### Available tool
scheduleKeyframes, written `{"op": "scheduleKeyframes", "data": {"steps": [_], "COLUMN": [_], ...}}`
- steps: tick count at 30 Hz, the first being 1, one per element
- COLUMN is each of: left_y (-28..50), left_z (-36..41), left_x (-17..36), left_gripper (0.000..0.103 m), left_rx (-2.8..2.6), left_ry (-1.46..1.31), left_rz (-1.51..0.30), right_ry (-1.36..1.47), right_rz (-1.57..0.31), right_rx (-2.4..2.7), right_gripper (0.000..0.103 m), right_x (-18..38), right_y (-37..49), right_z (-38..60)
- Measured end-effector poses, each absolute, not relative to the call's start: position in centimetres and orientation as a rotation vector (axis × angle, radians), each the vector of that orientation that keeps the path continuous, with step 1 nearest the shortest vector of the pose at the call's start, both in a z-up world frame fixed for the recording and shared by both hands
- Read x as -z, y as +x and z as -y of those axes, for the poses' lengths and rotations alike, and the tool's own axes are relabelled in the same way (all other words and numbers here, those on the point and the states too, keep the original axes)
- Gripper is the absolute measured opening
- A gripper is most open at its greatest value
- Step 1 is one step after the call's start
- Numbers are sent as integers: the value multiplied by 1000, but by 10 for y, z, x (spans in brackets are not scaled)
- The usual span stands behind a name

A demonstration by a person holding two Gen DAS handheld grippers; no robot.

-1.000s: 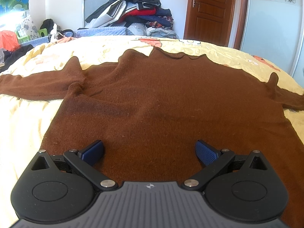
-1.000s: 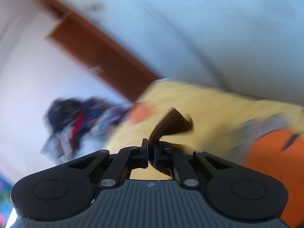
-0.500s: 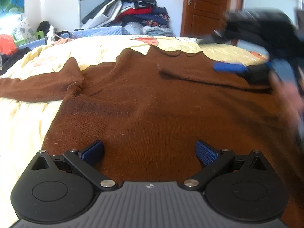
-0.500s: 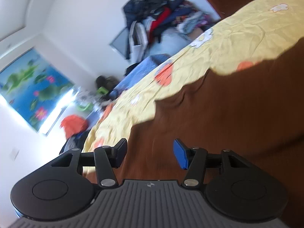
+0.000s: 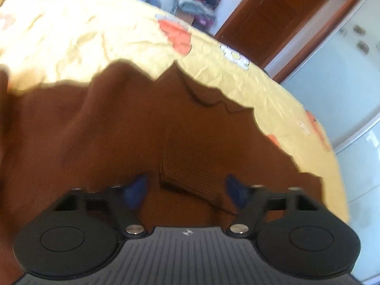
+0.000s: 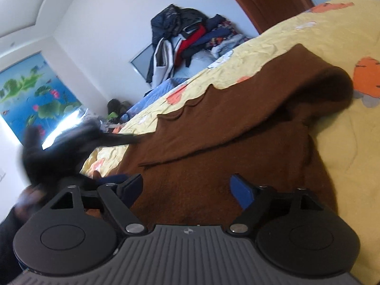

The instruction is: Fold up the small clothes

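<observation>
A brown sweater (image 5: 95,130) lies spread on the yellow bedspread (image 5: 71,35). One sleeve (image 6: 237,123) is folded in across its body. The sleeve's ribbed cuff (image 5: 190,180) lies between the fingers of my left gripper (image 5: 186,190), whose jaws are closing; the blue pads (image 5: 137,190) stand clear of the cuff on both sides. My right gripper (image 6: 186,187) hovers low over the sweater's body (image 6: 190,190) with its jaws opening and nothing between them. In the right wrist view, the left hand and its tool are a dark blur (image 6: 59,149).
A heap of clothes (image 6: 190,35) is piled against the far wall. A wooden door (image 5: 273,16) and a white wardrobe (image 5: 344,83) stand past the bed's far right edge. A lotus poster (image 6: 30,99) hangs on the left wall.
The right gripper carried the sleeve across the sweater, let it go and opened. The left gripper swung over to the sleeve's cuff and its jaws narrowed around it.
</observation>
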State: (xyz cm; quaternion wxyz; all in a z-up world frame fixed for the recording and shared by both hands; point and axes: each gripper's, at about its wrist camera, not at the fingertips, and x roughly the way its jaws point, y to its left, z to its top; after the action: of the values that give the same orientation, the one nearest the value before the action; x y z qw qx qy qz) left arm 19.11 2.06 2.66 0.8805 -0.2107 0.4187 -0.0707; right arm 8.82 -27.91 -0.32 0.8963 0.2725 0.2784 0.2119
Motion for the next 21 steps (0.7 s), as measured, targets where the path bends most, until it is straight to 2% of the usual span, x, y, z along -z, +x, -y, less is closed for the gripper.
{"op": "scheduleKeyframes", "data": {"steps": [2, 7, 12, 18, 21], "left_y": [201, 192, 169, 149, 149], "left_z": [-3, 13, -32, -94, -92], "left_x": [-25, -42, -73, -53, -32], "left_gripper": [5, 5, 5, 4, 5], "left_rx": [150, 90, 13, -155, -163], "left_ry": [-351, -273, -218, -214, -177], "left_rz": [-892, -805, -681, -767, -819], "right_ry": [581, 600, 601, 600, 592], "right_rz": [-571, -562, -560, -558, -560], "right_rx": [-452, -465, -476, -478, -477], "right_gripper": [84, 85, 87, 88, 88], "right_x": [5, 6, 7, 6, 6], "right_y": [85, 84, 84, 84, 84], "right_z": [284, 287, 286, 284, 283]}}
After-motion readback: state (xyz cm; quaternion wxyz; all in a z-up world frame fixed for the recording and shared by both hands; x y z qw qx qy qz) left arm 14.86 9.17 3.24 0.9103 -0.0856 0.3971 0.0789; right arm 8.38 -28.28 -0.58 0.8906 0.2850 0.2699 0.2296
